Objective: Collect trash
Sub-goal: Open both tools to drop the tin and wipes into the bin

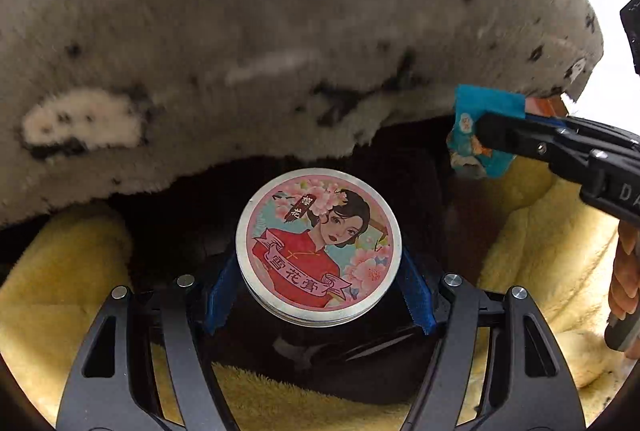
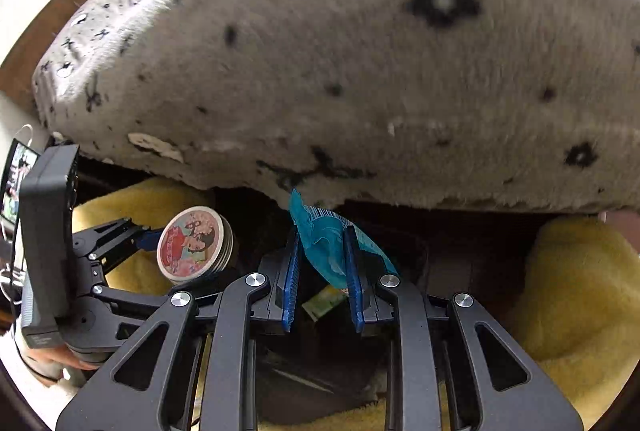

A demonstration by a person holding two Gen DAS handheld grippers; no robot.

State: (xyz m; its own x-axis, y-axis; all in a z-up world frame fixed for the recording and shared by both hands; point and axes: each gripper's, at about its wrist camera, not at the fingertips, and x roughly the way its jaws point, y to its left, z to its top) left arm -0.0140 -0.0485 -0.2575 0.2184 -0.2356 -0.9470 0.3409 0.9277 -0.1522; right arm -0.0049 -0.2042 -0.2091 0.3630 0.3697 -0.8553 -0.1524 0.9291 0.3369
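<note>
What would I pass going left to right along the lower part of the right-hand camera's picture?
The other gripper, the left gripper → the round tin with a painted lady on its lid that it grips → the blue snack wrapper pinched in the right gripper → the yellow fleece blanket.

Yellow fleece blanket (image 1: pixel 532 255) spread as the bedding, overlapped from above by a grey plush blanket (image 1: pixel 280 31) patterned with black flowers
</note>
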